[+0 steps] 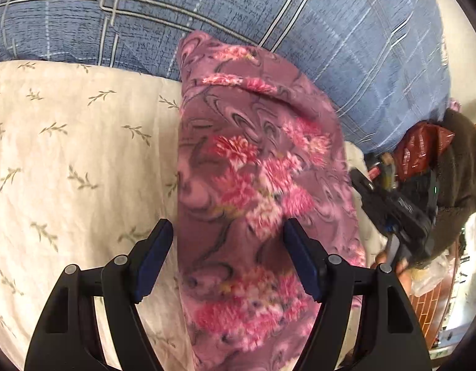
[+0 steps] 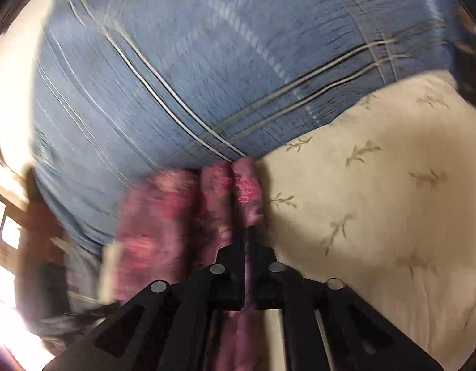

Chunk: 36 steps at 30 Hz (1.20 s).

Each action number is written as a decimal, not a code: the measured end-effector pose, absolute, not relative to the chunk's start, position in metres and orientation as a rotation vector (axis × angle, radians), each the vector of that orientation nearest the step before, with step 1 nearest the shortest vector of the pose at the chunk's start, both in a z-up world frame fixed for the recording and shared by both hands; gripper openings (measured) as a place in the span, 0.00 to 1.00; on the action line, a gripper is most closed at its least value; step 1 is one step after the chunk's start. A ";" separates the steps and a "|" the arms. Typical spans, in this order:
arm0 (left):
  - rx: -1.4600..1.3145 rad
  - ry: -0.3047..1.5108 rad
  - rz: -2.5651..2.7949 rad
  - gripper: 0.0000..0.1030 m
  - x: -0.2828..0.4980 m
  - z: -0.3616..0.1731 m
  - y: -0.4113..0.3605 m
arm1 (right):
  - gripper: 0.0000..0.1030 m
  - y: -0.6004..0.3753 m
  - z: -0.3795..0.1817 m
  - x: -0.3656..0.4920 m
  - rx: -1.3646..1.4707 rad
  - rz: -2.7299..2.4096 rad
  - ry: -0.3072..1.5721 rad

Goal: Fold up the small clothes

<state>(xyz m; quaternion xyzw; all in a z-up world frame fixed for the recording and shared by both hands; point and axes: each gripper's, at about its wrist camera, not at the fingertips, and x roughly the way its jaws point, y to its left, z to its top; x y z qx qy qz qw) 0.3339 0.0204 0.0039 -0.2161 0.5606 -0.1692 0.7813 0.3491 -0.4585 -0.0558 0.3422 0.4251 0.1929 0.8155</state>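
While left fingers [image 1: 228, 247] gape over fuzzy floral fleece [image 1: 256, 167], right fingers [image 2: 244, 241] pinch its fold.

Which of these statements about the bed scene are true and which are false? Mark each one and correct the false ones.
1. The left gripper is open, with the floral fleece garment lying between its fingers. True.
2. The right gripper is wide open and holds nothing. False: it is shut on a fold of the garment.
3. The garment lies on a cream sheet printed with leaf sprigs. True.
4. The plaid quilt beyond the garment is red. False: it is blue with pale lines.
5. The garment is plain white. False: it is purple with pink flowers.
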 end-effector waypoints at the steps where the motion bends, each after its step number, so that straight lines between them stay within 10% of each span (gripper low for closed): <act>1: -0.470 1.201 -0.369 0.71 0.329 0.007 0.023 | 0.08 -0.462 -0.052 0.338 0.748 0.444 0.892; 6: -0.503 1.173 -0.374 0.71 0.292 0.012 0.031 | 0.56 -0.447 -0.058 0.282 0.741 0.582 0.956; 9: -0.477 1.223 -0.328 0.71 0.281 -0.003 0.024 | 0.55 -0.433 -0.065 0.271 0.603 0.575 0.969; 15: -0.502 1.200 -0.322 0.55 0.255 0.019 0.015 | 0.00 -0.427 -0.014 0.254 0.387 0.520 0.859; 24: -0.401 1.194 -0.346 0.55 0.240 0.024 0.010 | 0.08 -0.458 -0.026 0.250 0.493 0.430 0.906; 29: -0.461 1.152 -0.312 0.59 0.275 0.032 0.032 | 0.58 -0.444 -0.017 0.294 0.569 0.454 0.877; 33: -0.526 1.216 -0.280 0.58 0.299 0.007 0.039 | 0.54 -0.405 -0.045 0.331 0.478 0.404 1.001; 34: -0.533 1.221 -0.285 0.58 0.298 0.004 0.040 | 0.30 -0.398 -0.049 0.332 0.439 0.416 1.009; 36: -0.524 1.207 -0.297 0.58 0.294 0.002 0.033 | 0.20 -0.379 -0.034 0.323 0.260 0.426 0.941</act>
